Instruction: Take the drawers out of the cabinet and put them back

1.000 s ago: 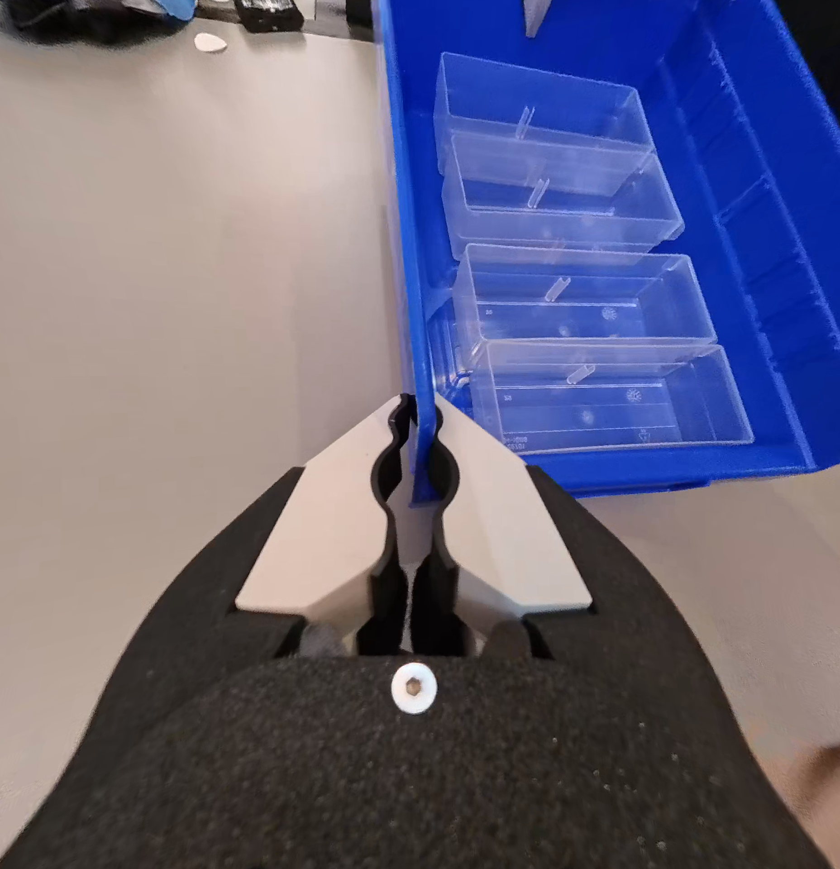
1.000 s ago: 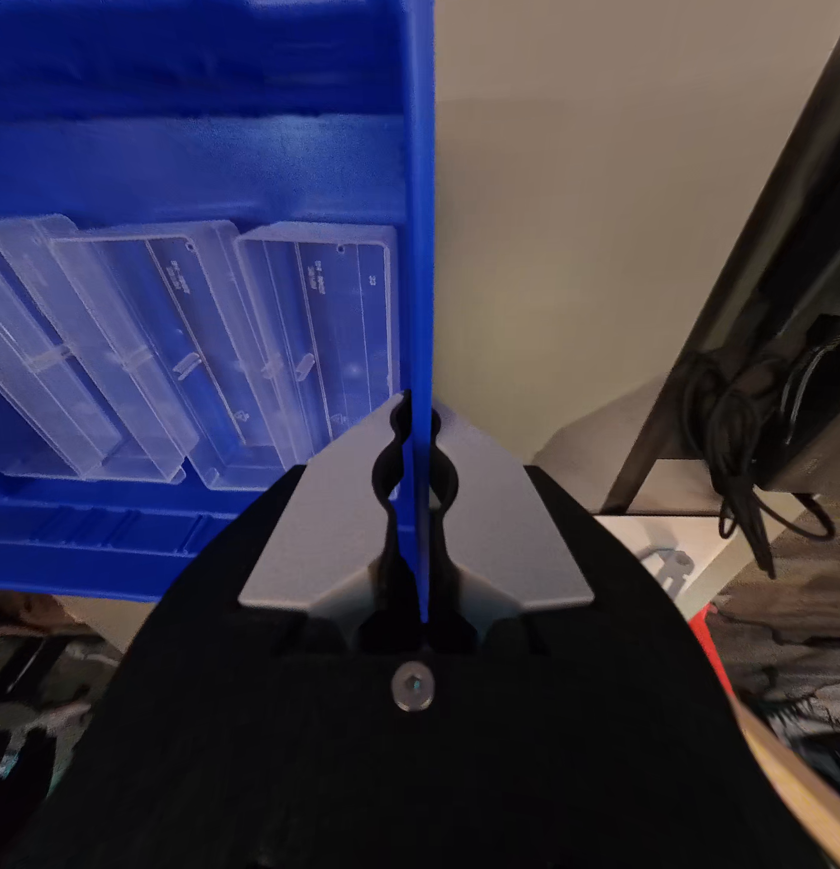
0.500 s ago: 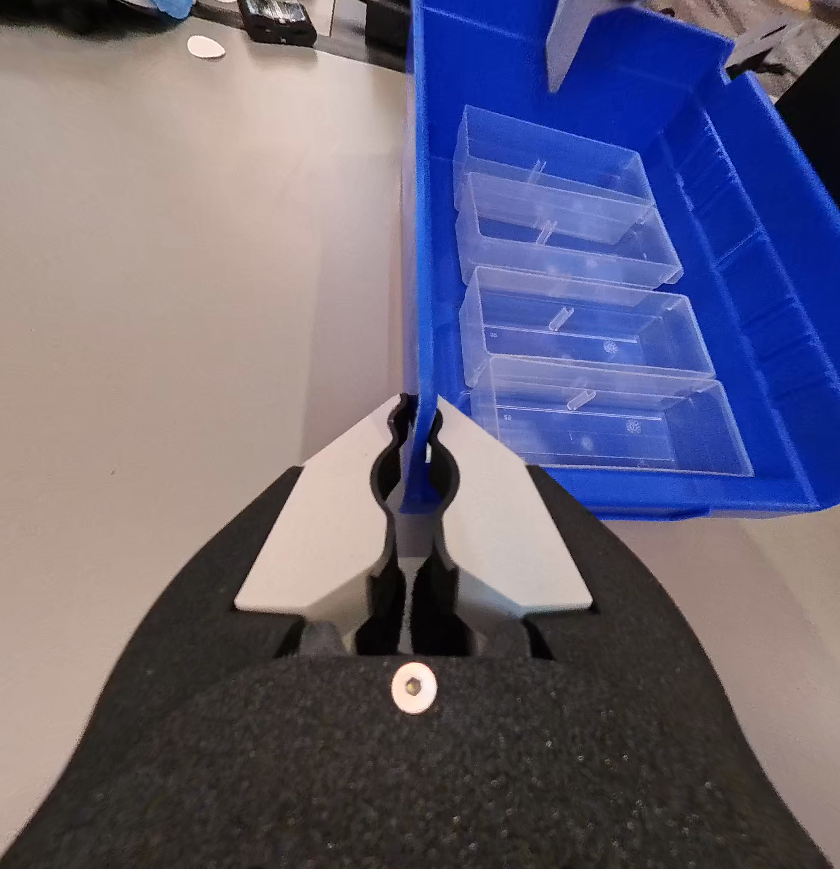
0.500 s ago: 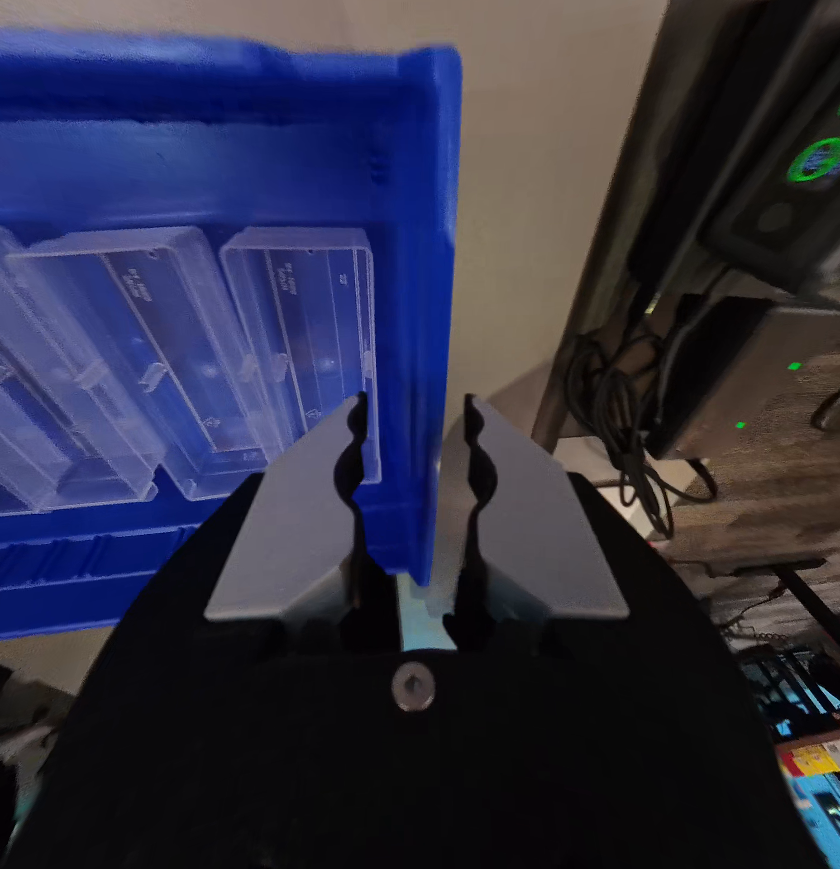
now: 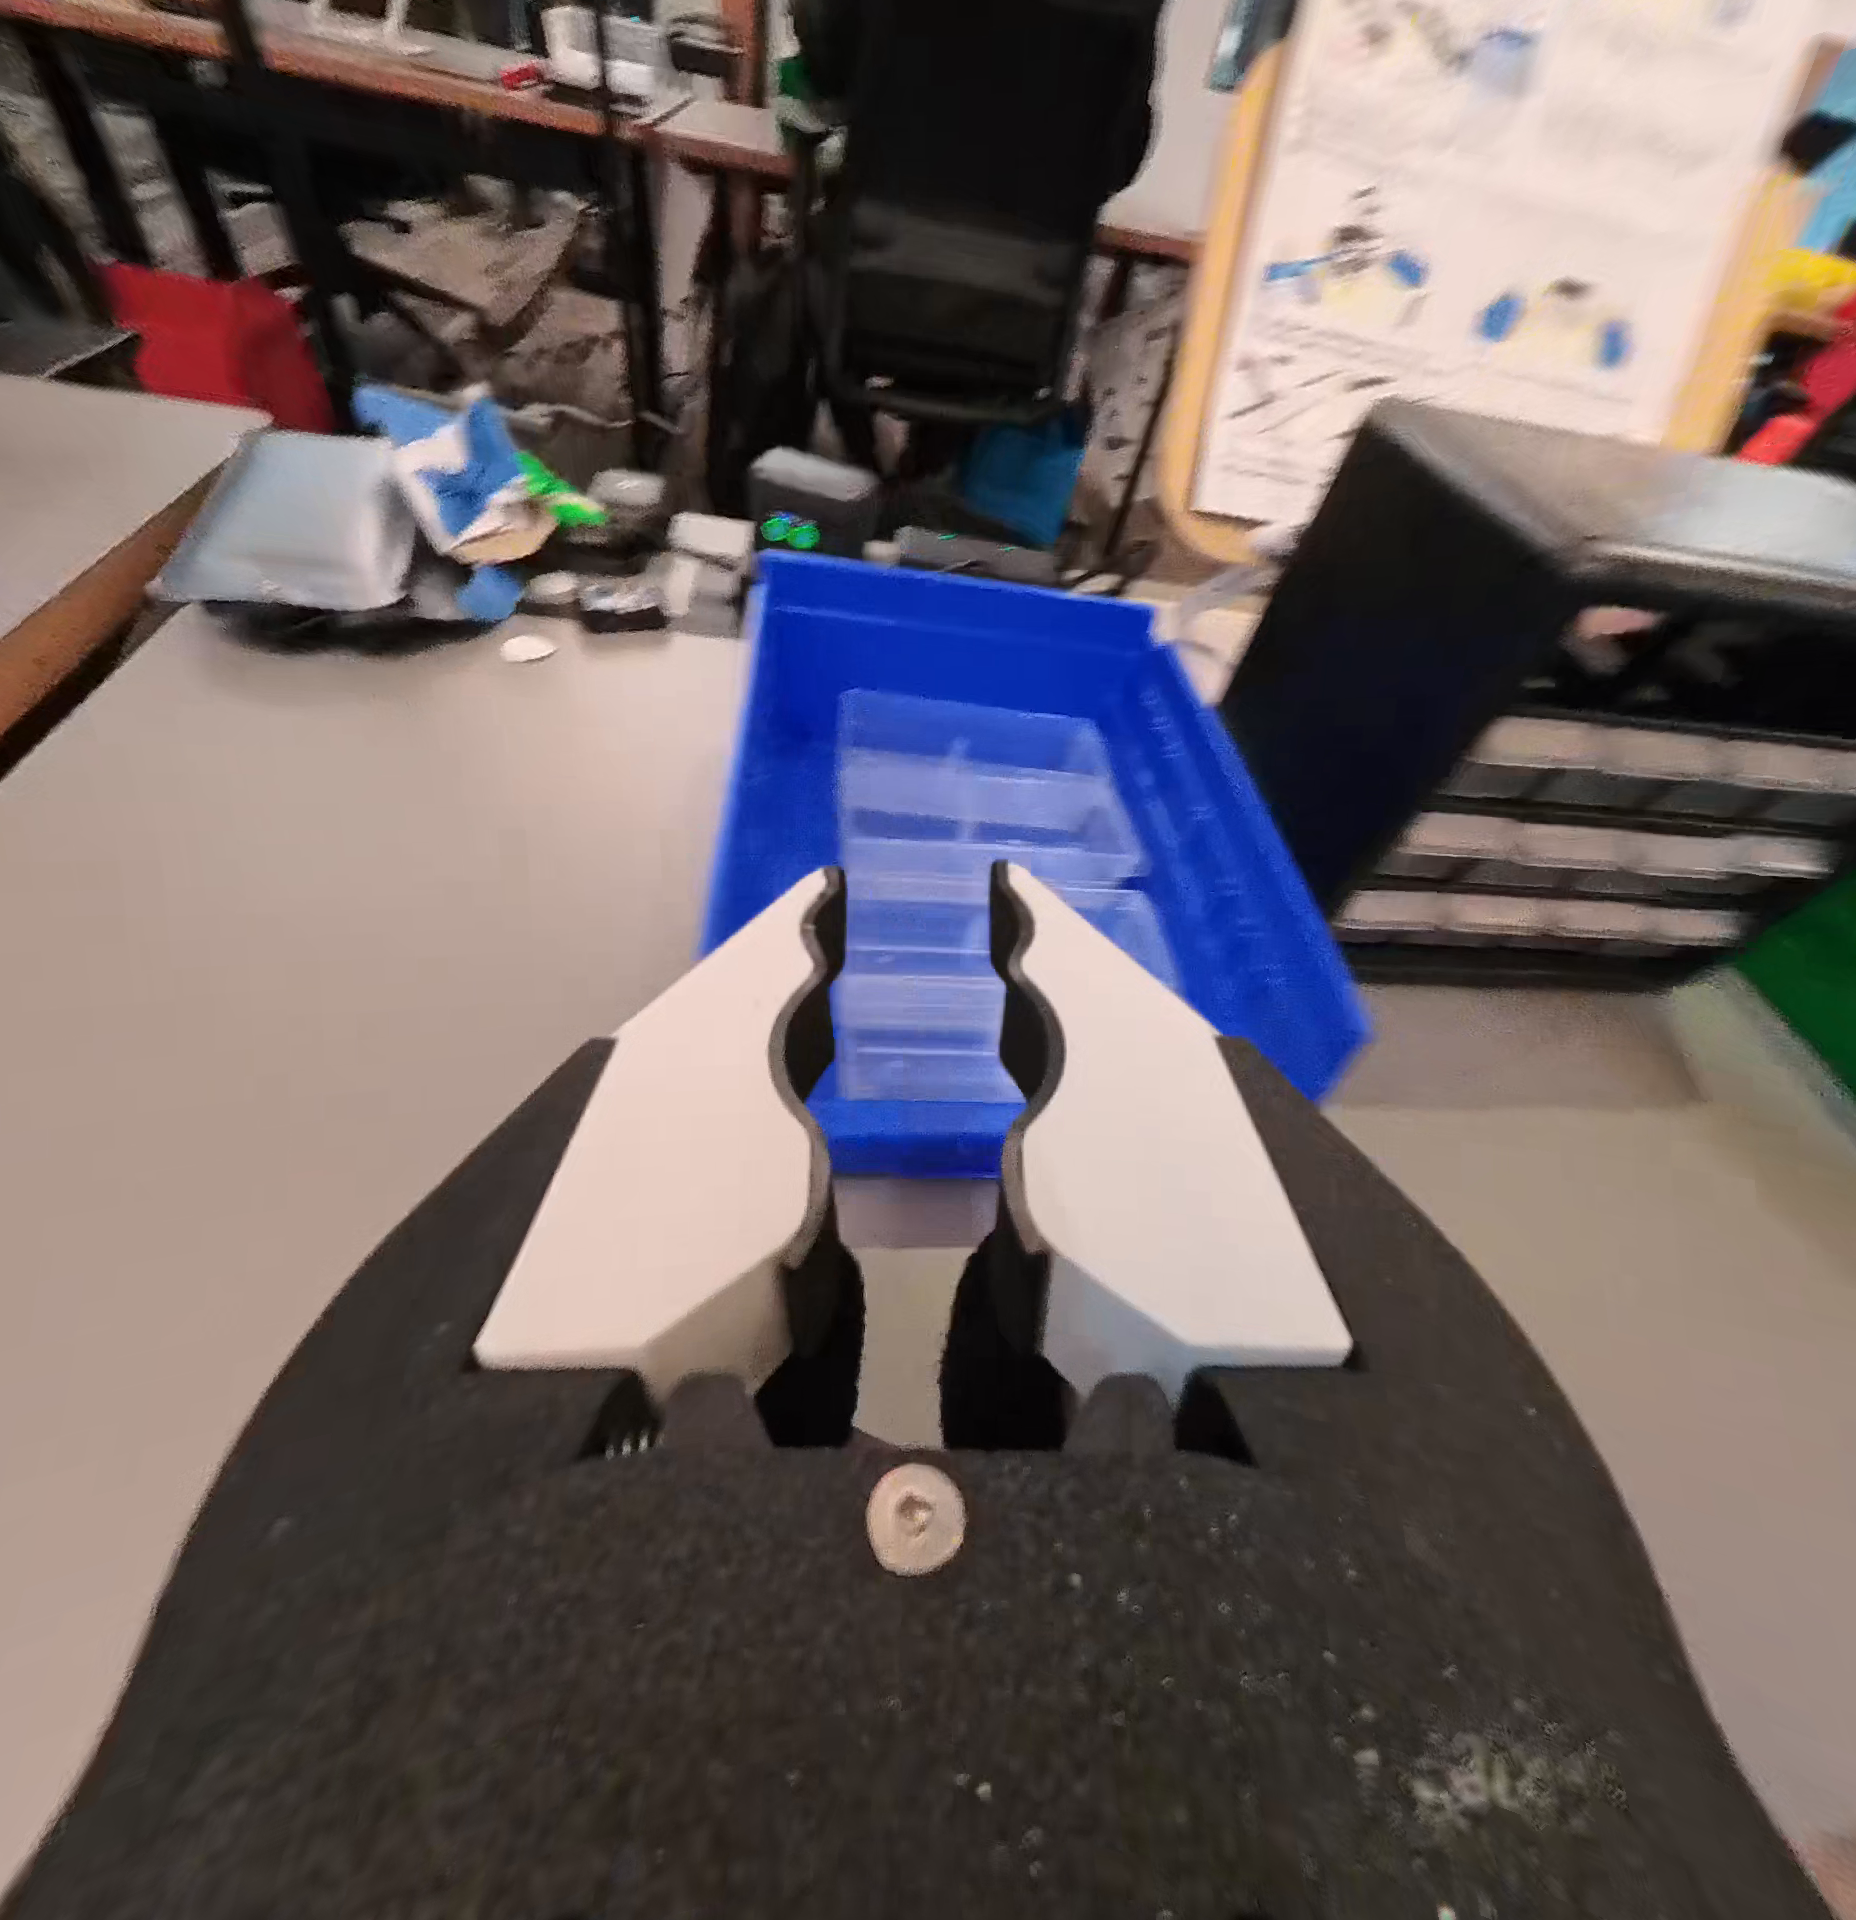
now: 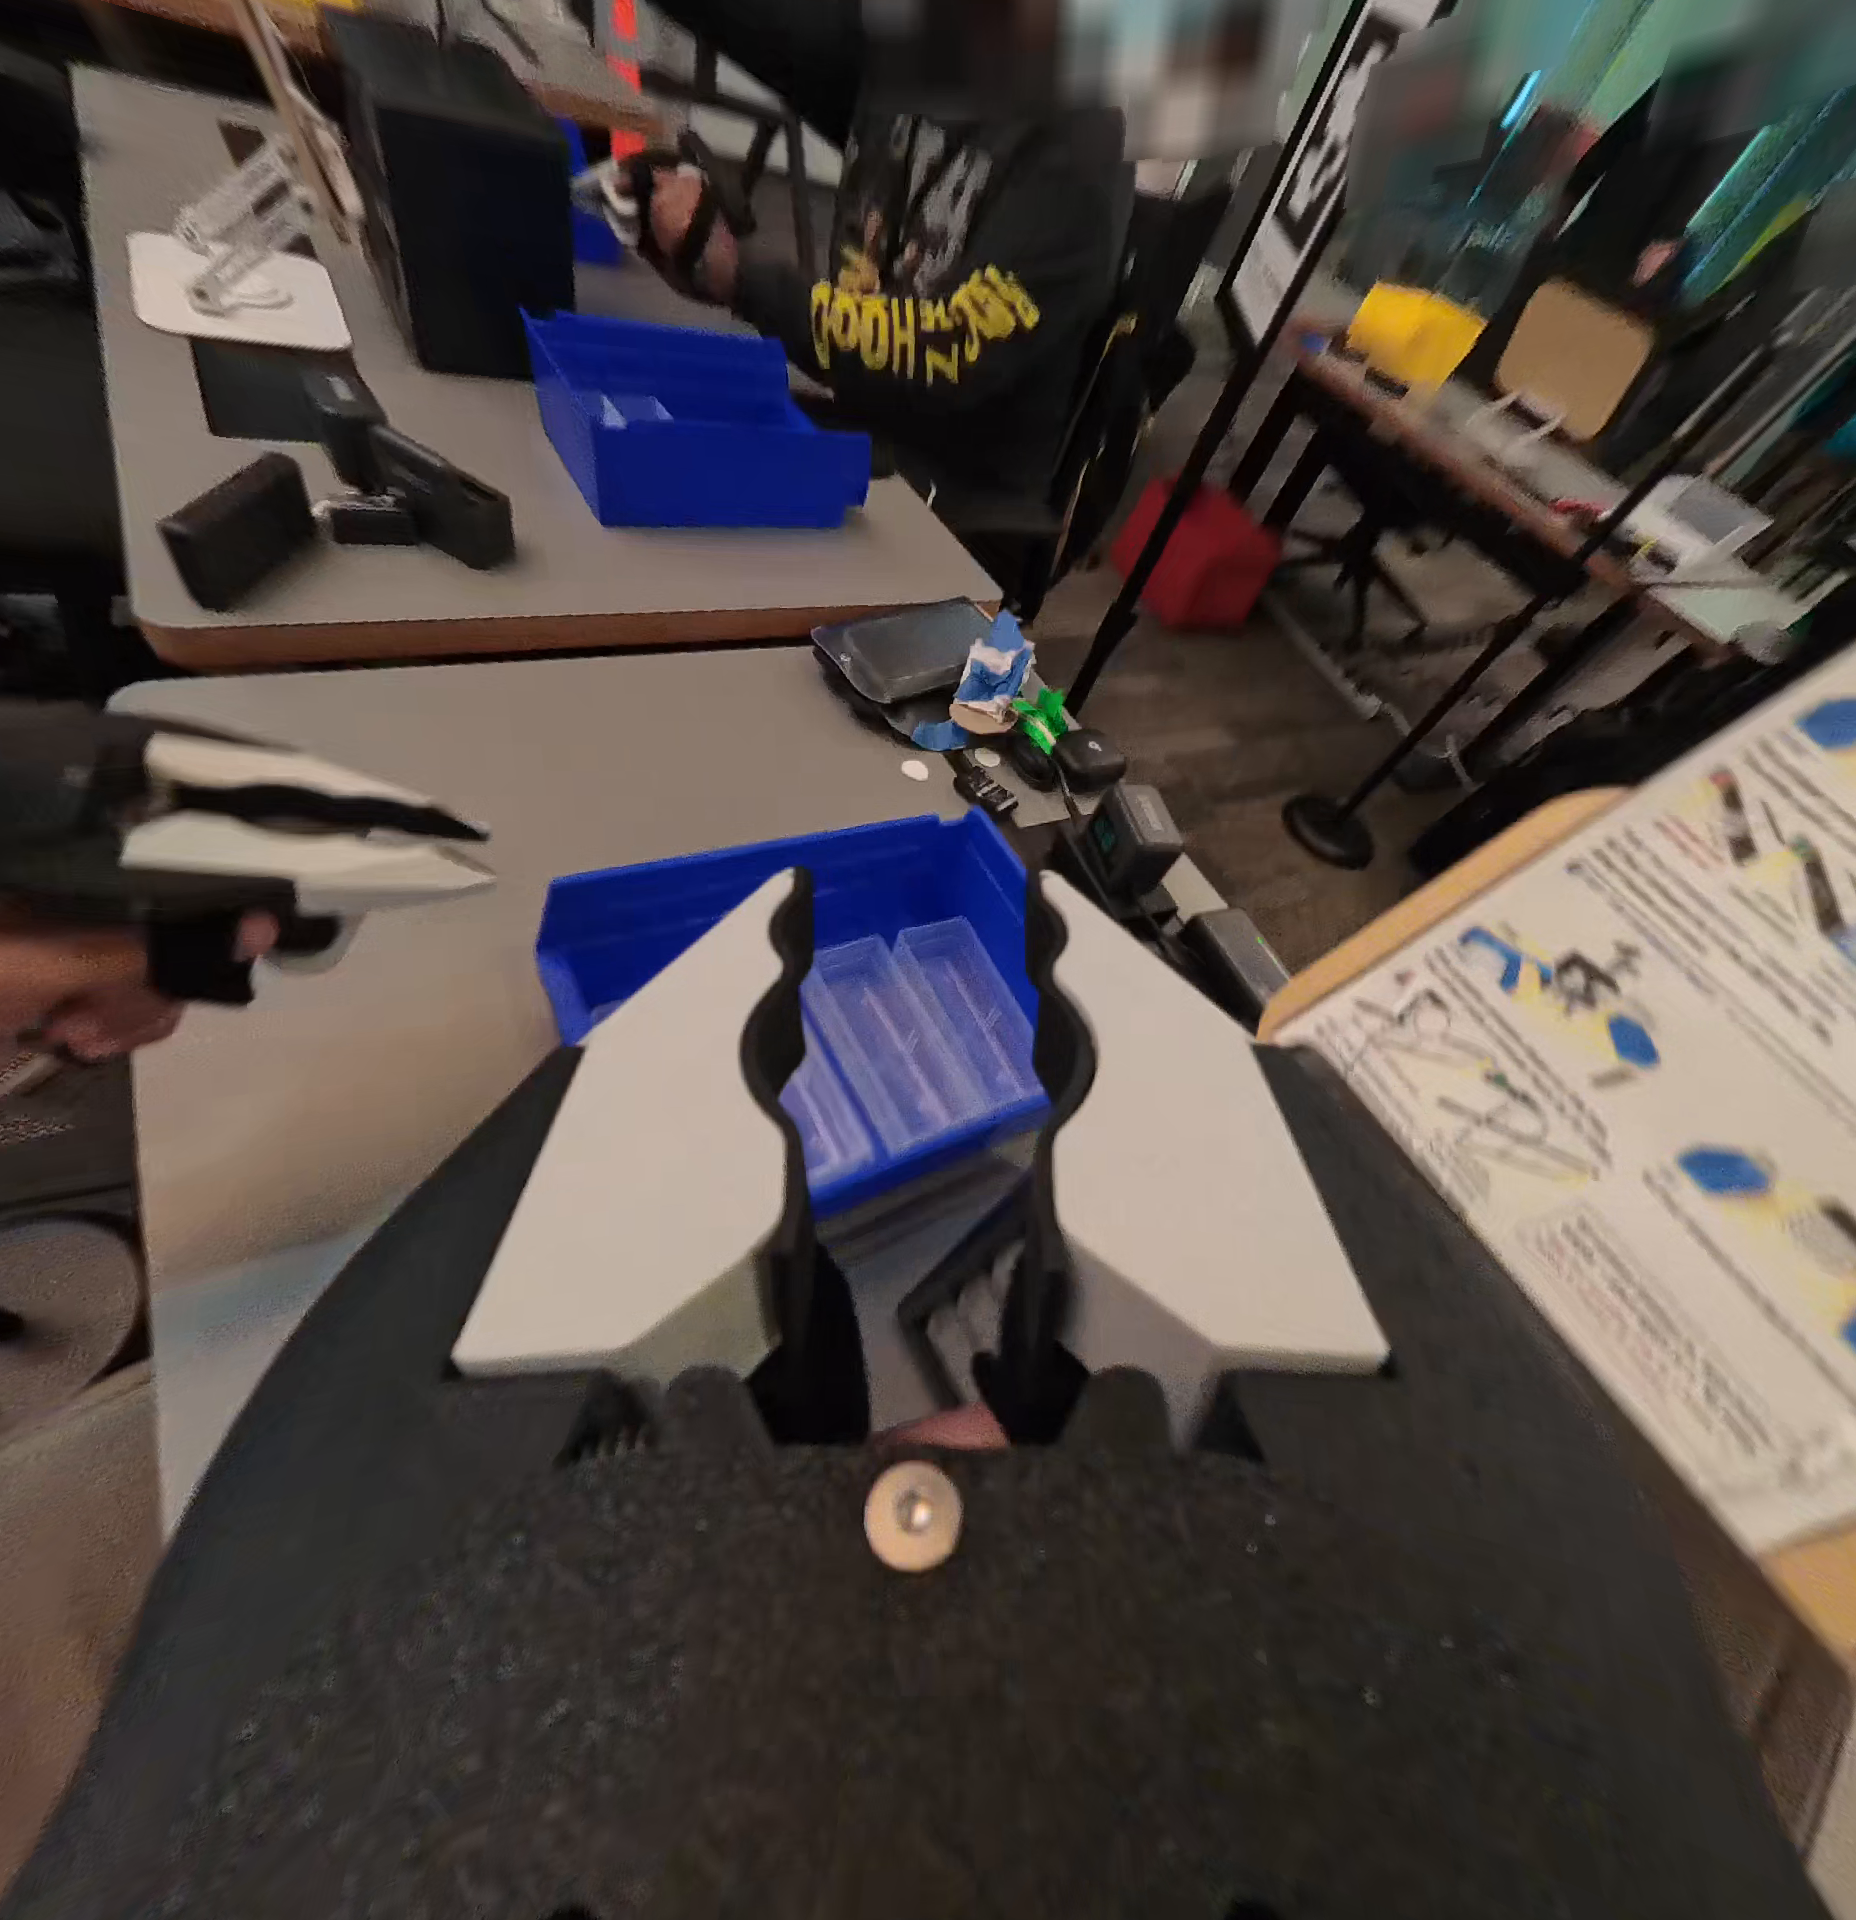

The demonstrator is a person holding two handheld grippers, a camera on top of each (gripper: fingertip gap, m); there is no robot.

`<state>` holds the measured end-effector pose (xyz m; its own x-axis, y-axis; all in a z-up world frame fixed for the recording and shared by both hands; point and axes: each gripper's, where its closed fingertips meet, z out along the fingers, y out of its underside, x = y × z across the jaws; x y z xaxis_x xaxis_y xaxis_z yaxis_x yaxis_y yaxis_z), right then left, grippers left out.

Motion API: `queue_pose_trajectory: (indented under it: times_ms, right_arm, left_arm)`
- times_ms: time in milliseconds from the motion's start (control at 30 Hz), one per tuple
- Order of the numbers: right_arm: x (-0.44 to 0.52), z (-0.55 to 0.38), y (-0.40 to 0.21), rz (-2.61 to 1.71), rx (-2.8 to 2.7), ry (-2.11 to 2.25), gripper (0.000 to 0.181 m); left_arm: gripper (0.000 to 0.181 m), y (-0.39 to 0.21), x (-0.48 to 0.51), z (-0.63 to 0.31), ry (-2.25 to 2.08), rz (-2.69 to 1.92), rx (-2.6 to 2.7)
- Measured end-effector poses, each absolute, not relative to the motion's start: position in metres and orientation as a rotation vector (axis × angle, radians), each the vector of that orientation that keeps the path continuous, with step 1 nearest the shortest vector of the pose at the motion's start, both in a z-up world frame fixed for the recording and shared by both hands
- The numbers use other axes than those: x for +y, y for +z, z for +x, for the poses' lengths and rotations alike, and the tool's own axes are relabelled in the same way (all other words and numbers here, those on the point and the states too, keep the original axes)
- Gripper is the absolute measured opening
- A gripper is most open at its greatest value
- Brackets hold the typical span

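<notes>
**Both grippers off the bin, fingers spread**

Released since one second ago: both grippers then pinched the side walls of the blue bin (image 5: 1256, 925), now hold nothing and sit back from it, higher above the counter (image 5: 332, 935).

Left gripper (image 5: 913, 883): fingers spread, nothing between them, aimed along the length of the bin from its near short end. Seen also from the side in the right wrist view (image 6: 425, 852), held by a hand (image 6: 93, 997) in a black glove, left of the bin and apart from it.

Right gripper (image 6: 913, 894): fingers spread wide, empty, raised over the bin with a view down into it.

Bin flat on the grey counter, not tilted. Inside it clear plastic drawers (image 5: 976, 821), lying side by side in a row; exact count not clear because of blur and the fingers in front. Same drawers visible between the right fingers (image 6: 924, 1018).

Black cabinet (image 5: 1589, 748) just beside the bin on its right, more drawers in its rows; blurred. Printed poster board (image 6: 1630, 1091) at the right of the right wrist view.

At the far edge of the counter small clutter: blue tape (image 6: 991, 675), dark pouch (image 6: 903, 639). On a second counter behind, another blue bin (image 6: 695, 436) and a person in a dark printed top (image 6: 945, 260).
</notes>
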<state>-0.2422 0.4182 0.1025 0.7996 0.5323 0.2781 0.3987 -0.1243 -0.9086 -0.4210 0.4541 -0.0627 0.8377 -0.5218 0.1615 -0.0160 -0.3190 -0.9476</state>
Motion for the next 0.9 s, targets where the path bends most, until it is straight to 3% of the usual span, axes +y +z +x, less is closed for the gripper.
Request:
queue_pose_trajectory:
  times_ms: [200,400,567,733,900]
  right_arm:
    - [0.276,-0.178,-0.022,-1.893,-0.578,0.134,0.033]
    - [0.178,-0.083,-0.131,-2.118,-0.053,0.449,0.048]
    - [0.128,-0.002,-0.159,-1.955,0.395,0.544,0.072]
    - [0.107,0.050,-0.151,-1.928,0.344,0.125,0.075]
    - [0.111,0.045,-0.151,-1.907,0.343,0.164,0.082]
  left_arm:
    - [0.029,-0.041,0.366,-0.347,-0.788,-1.789,0.467]
    - [0.032,-0.105,0.320,-0.331,-0.737,-1.865,0.537]
    - [0.032,-0.120,0.327,-0.340,-0.761,-1.892,0.489]
    - [0.040,-0.129,0.346,-0.341,-0.718,-1.912,0.512]
    - [0.053,-0.146,0.344,-0.327,-0.732,-1.985,0.566]
